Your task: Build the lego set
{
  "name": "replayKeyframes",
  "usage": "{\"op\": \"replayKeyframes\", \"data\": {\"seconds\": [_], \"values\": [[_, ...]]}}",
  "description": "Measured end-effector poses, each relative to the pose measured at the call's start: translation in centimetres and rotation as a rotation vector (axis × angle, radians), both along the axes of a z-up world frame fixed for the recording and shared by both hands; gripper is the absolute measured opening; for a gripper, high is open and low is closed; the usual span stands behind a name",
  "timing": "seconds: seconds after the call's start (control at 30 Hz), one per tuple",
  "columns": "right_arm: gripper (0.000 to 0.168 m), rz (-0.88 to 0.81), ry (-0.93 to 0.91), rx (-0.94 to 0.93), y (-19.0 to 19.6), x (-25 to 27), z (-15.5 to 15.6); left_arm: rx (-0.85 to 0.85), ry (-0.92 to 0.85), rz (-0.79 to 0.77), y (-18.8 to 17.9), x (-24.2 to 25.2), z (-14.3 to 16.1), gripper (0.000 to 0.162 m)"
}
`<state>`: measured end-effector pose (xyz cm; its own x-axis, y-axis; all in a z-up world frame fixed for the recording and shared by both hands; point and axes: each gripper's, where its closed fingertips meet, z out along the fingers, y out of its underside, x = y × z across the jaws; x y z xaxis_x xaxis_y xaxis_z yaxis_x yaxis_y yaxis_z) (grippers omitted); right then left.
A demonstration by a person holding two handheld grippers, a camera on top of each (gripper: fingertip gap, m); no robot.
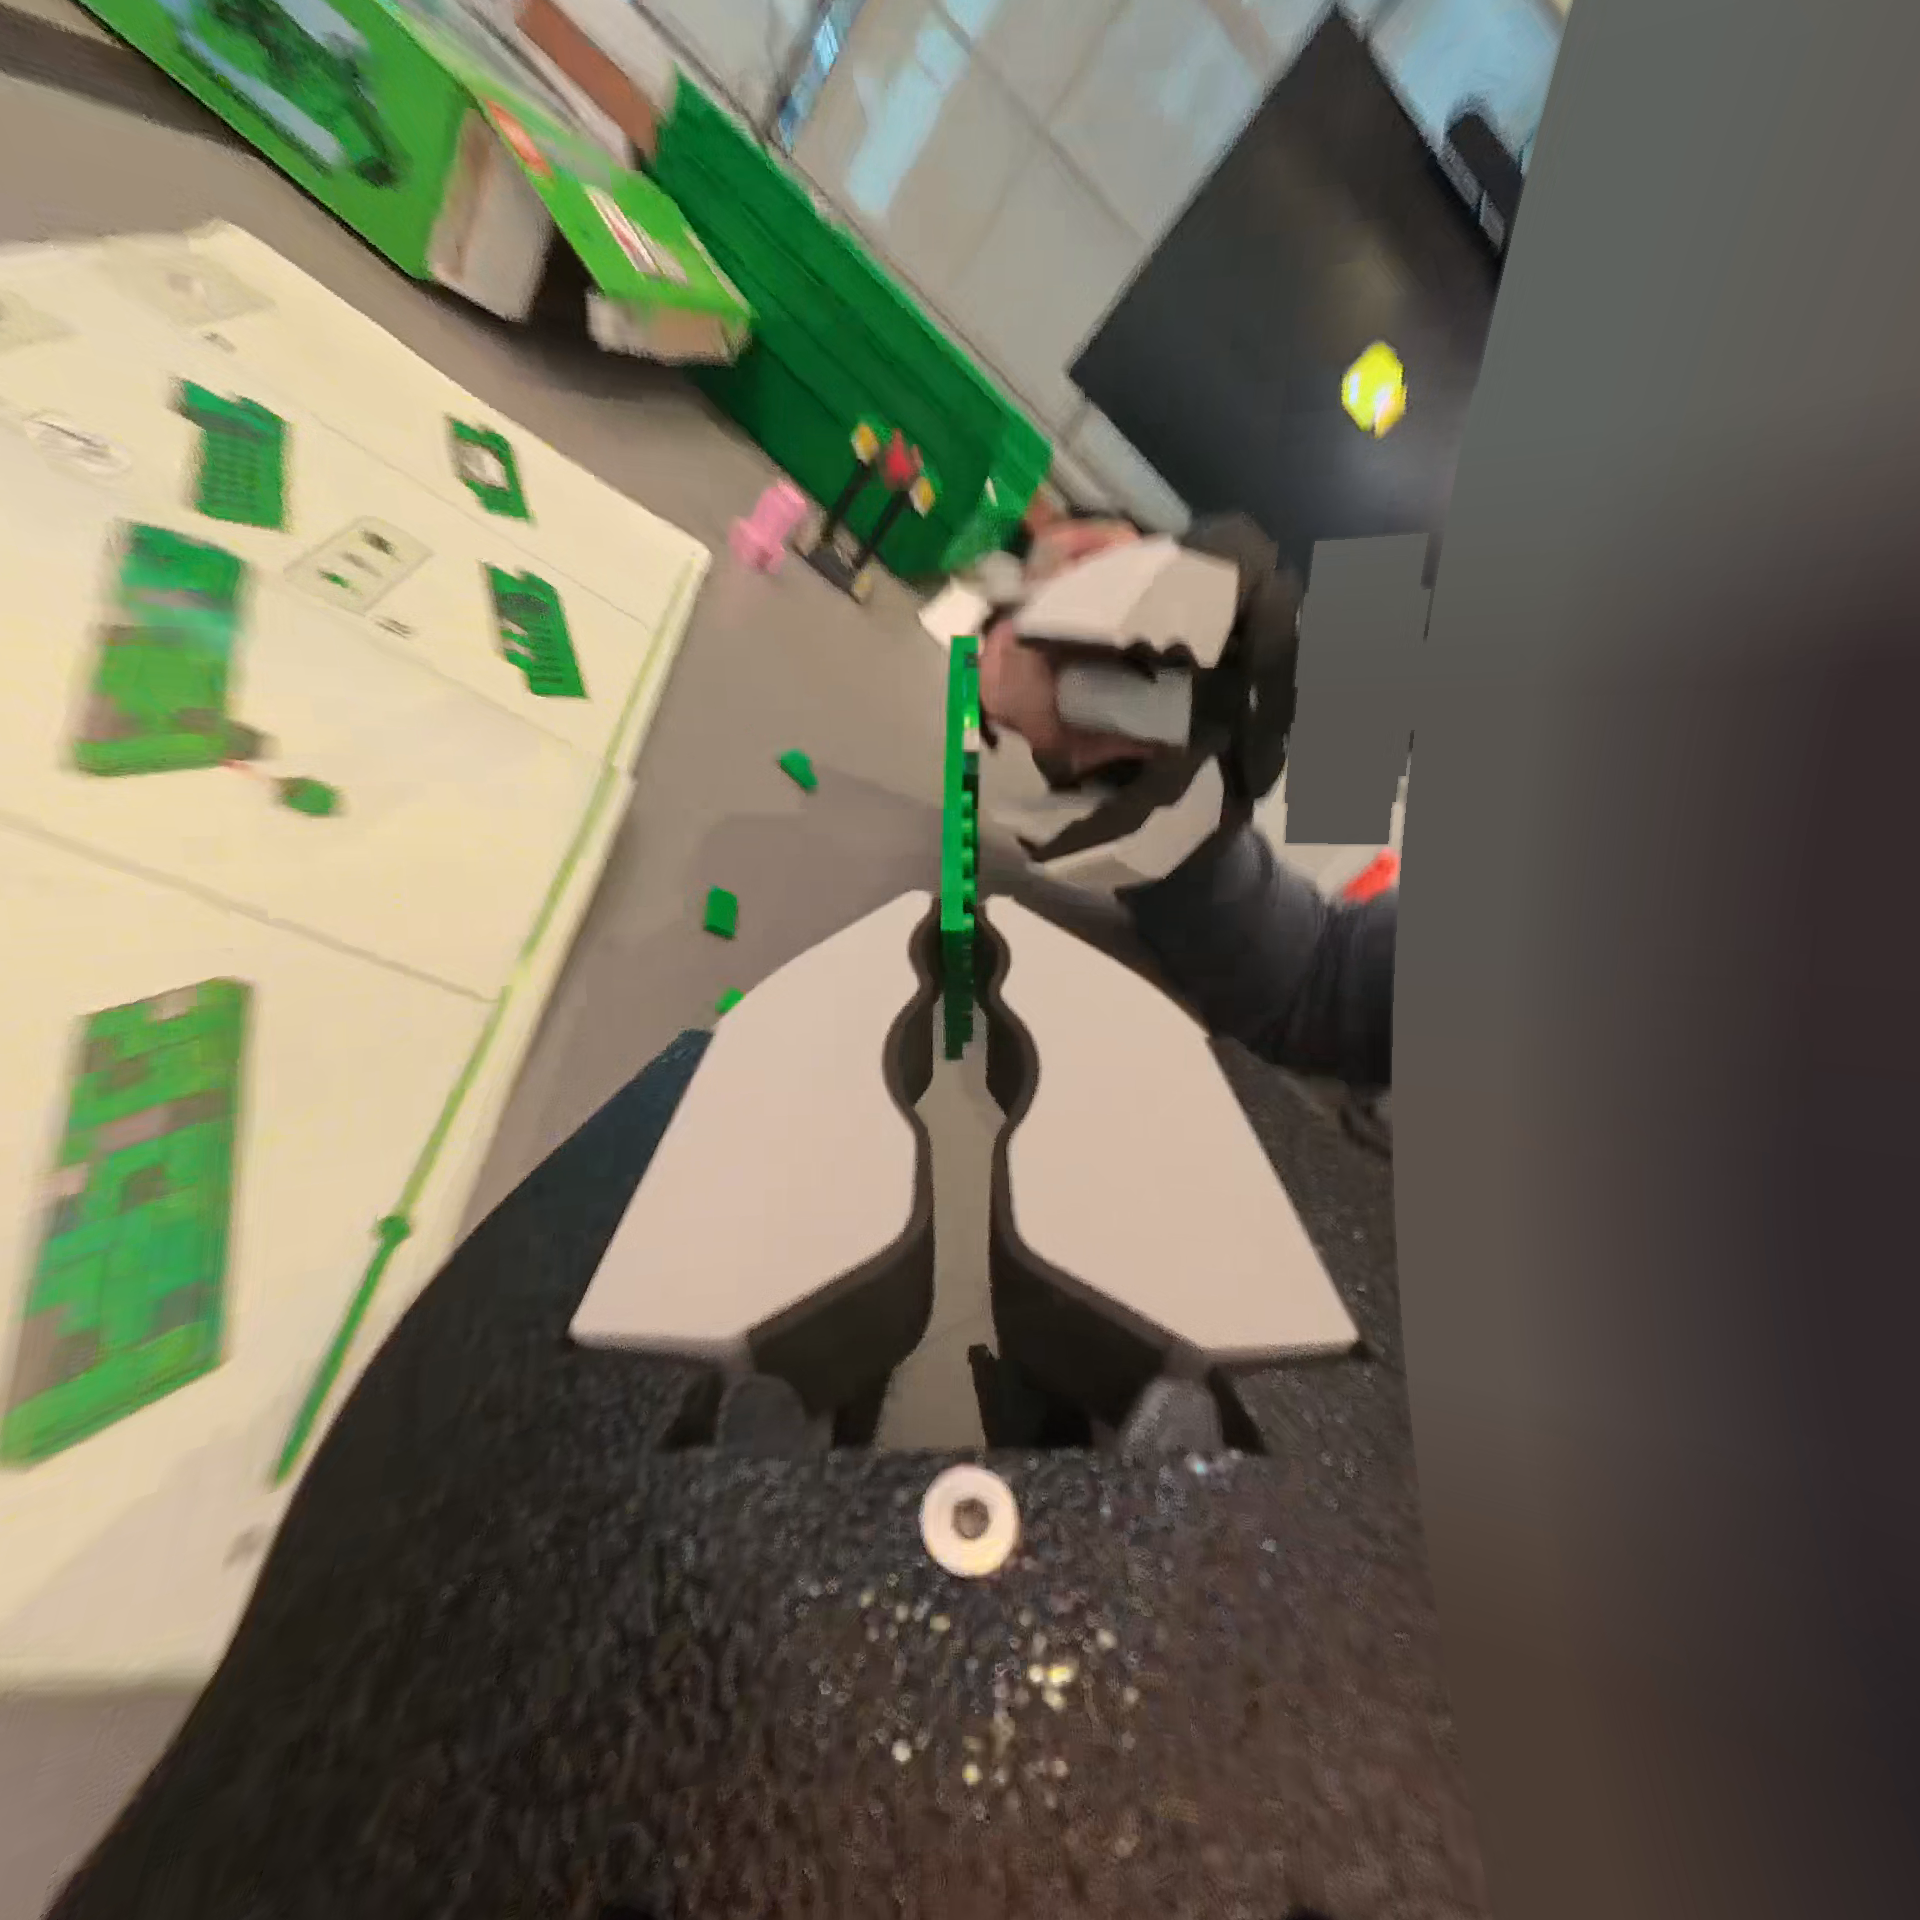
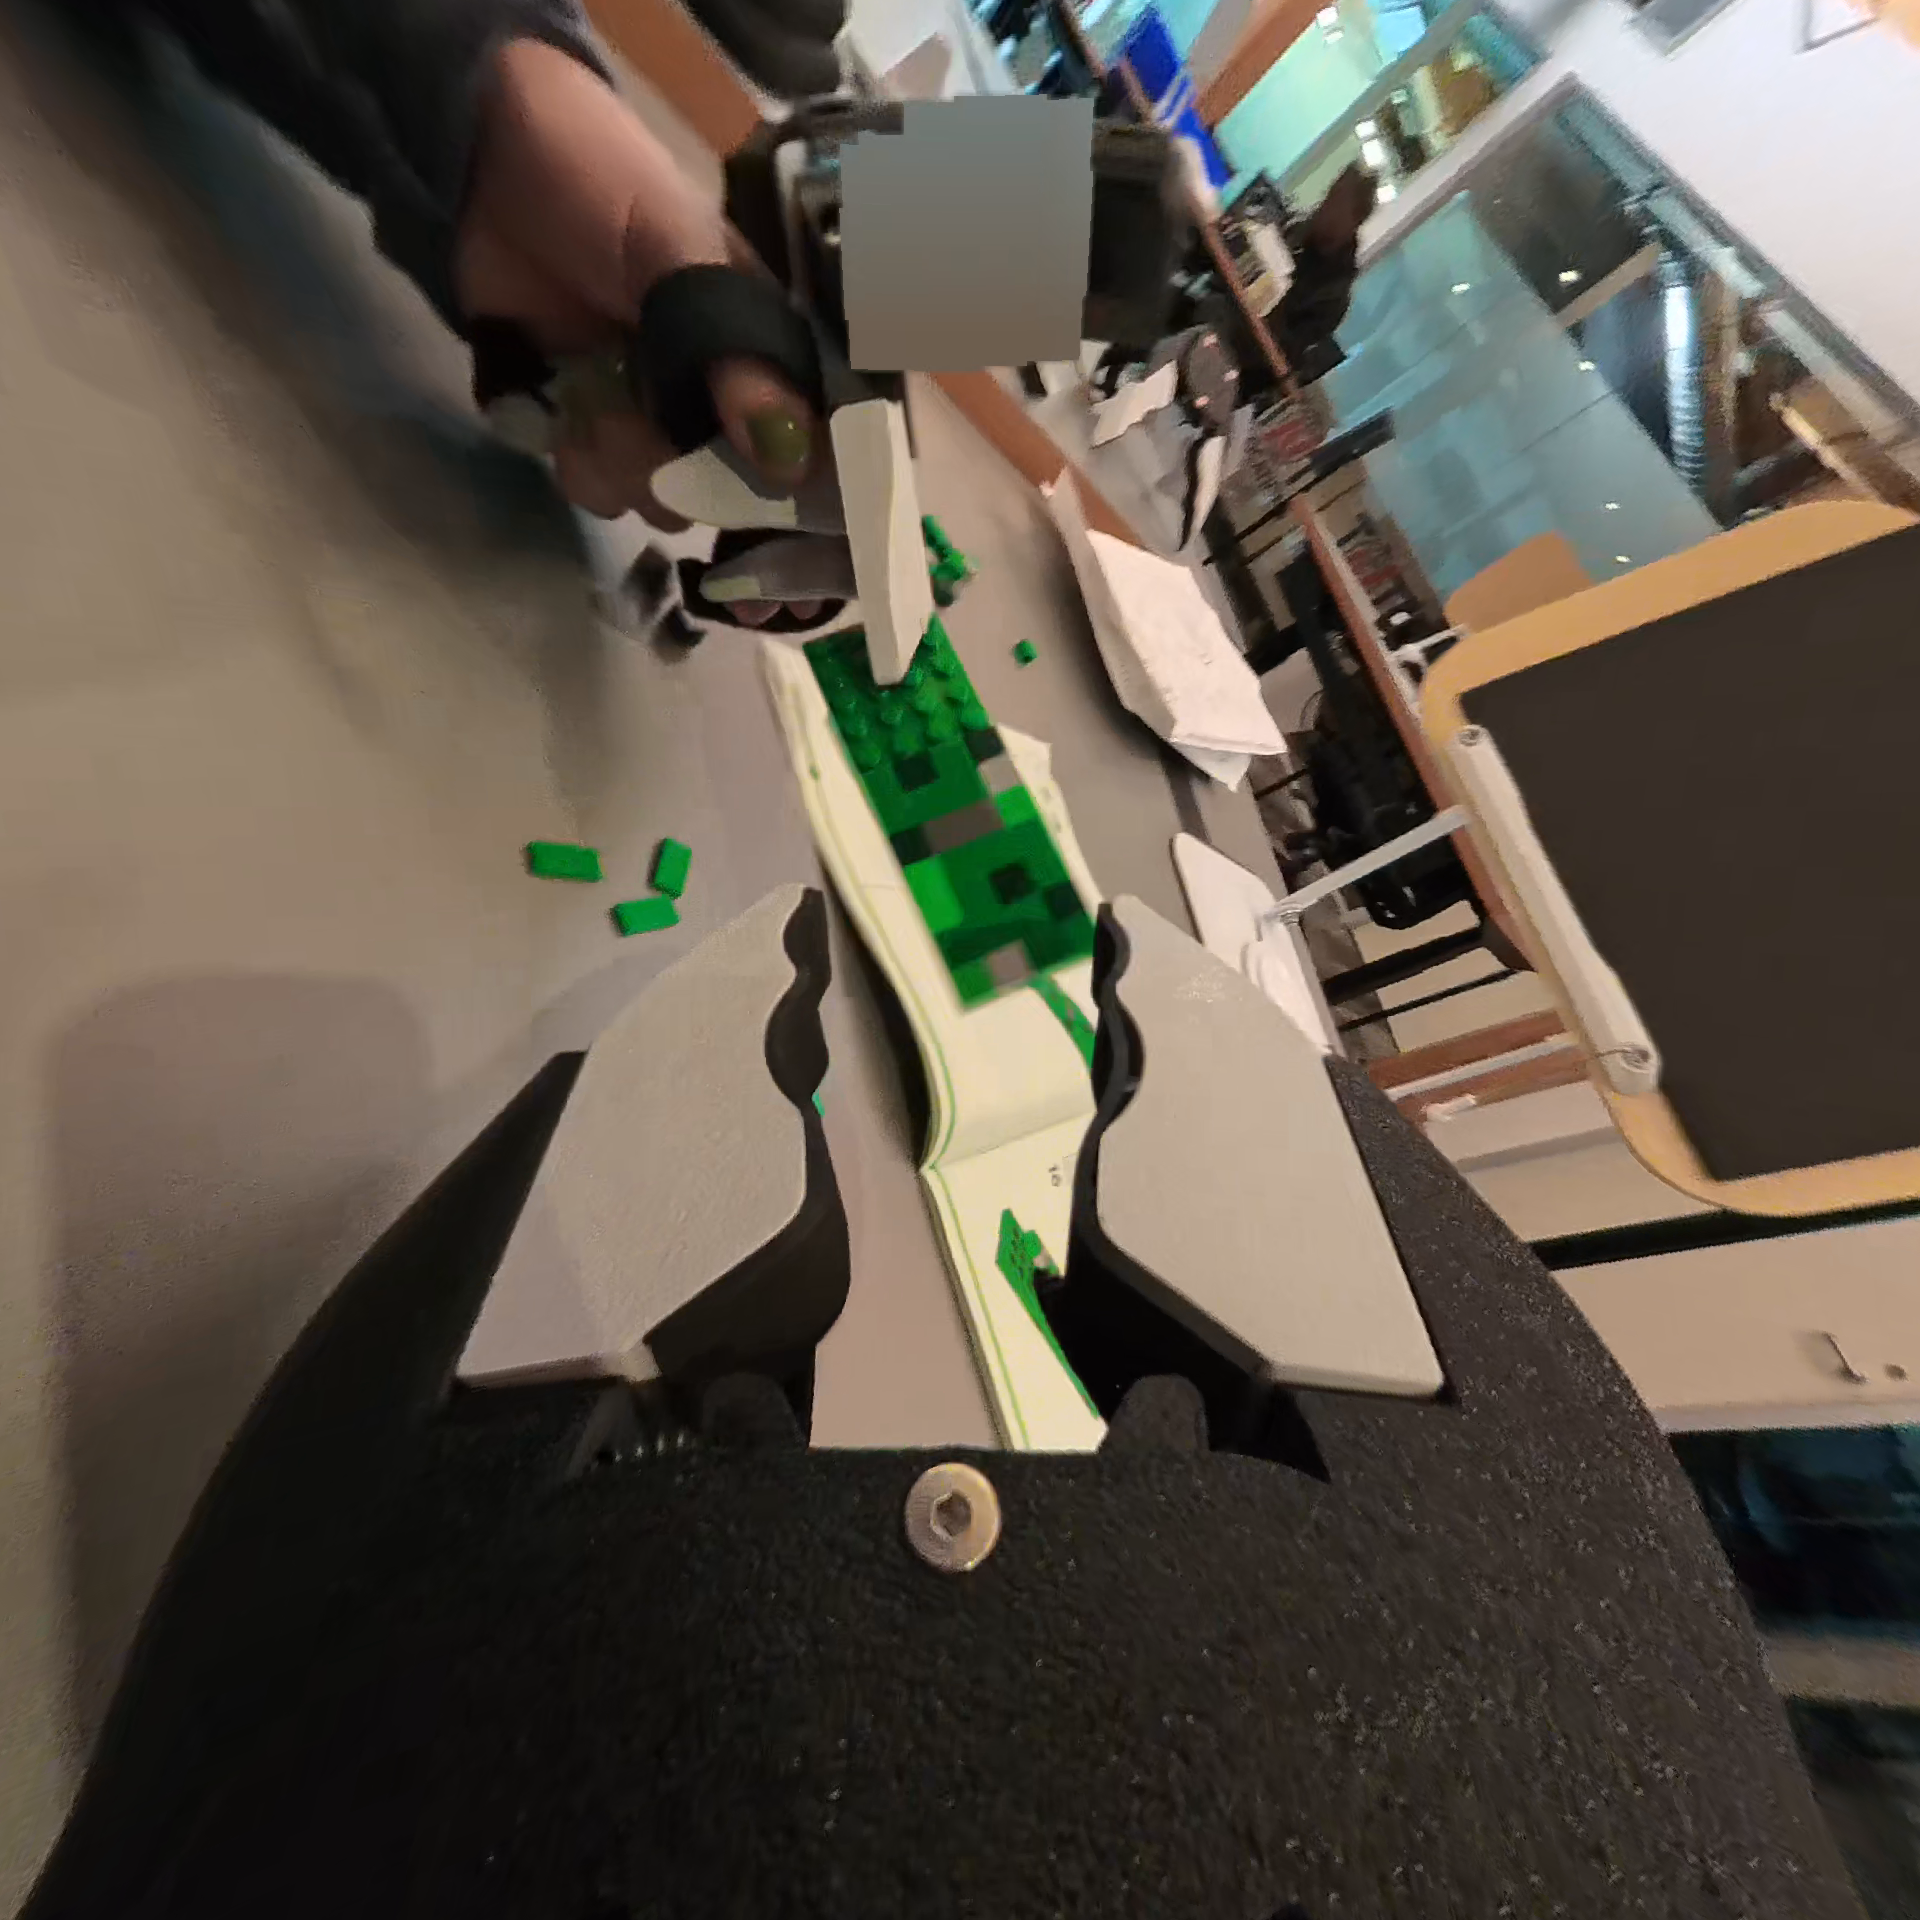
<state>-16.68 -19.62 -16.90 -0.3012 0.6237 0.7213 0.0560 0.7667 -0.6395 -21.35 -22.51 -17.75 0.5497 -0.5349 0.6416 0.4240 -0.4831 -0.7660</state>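
Here, left tongs (image 1: 958, 997) pinching a green lego plate (image 1: 962, 831) by one end, held edge-on above the grey bench (image 1: 665, 831); right tongs (image 2: 961, 987) spread and empty, facing the plate's studded, partly tiled face over the open instruction booklet (image 2: 997, 1091). Likely light and stiff, yet prone to pivot or slip in a narrow edge grip; best pinched across the flat faces near the middle, or steadied at the free end. Loose green tiles (image 2: 644, 914) lying on the bench nearby, small and easily scattered.

Left gripper (image 1: 961, 987) fingers pinched together, right gripper (image 2: 961, 997) fingers spread
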Motion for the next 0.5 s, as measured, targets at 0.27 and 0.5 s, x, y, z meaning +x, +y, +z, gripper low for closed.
{"op": "replayKeyframes", "data": {"seconds": [0.27,0.5], "values": [[0.035,-0.088,0.100,-0.158,1.0,-2.1,0.1,0.134,-0.349,0.518,-1.2,-13.9,3.0,0.004],[0.032,-0.113,0.011,-0.124,0.1,-4.0,-2.2,0.125,-0.300,0.548,-2.2,-15.8,2.0,0.004]]}}
